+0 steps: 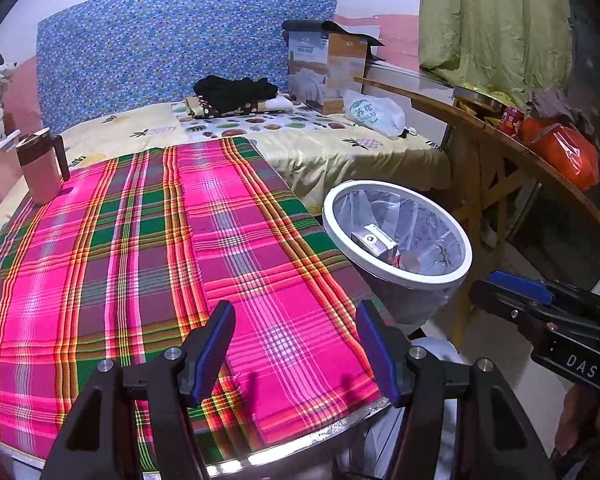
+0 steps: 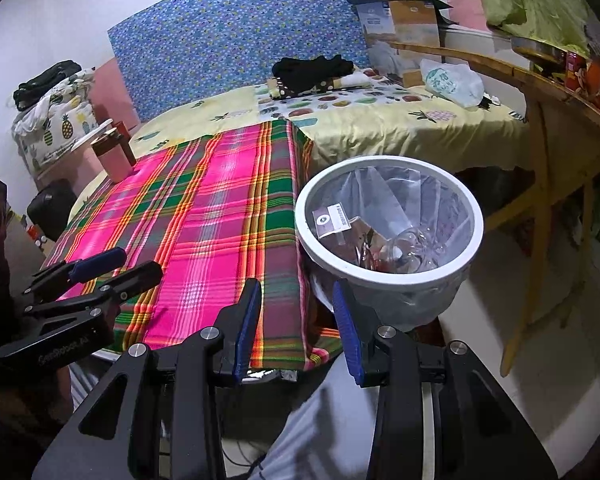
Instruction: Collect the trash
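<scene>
A white-rimmed trash bin (image 1: 432, 278) lined with a clear bag stands against the right edge of the plaid-covered table (image 1: 140, 260). Inside it lie a small printed box (image 1: 374, 238) and crumpled clear plastic (image 1: 424, 258). My left gripper (image 1: 296, 352) hovers open over the cloth's near edge, nothing between its fingers. In the right wrist view the bin (image 2: 380, 276) holds the box (image 2: 332, 220) and the clear plastic (image 2: 412, 248). My right gripper (image 2: 298, 328) is open and empty, just short of the bin, by the table corner. The left gripper (image 2: 120, 268) shows at far left.
A pink mug with a brown lid (image 1: 40, 168) stands on the cloth's far left corner. Behind is a bed (image 1: 320, 152) with folded clothes, a cardboard box (image 1: 328, 68) and a plastic bag (image 1: 374, 112). A wooden table (image 1: 500, 136) with an orange bag (image 1: 568, 152) stands at the right.
</scene>
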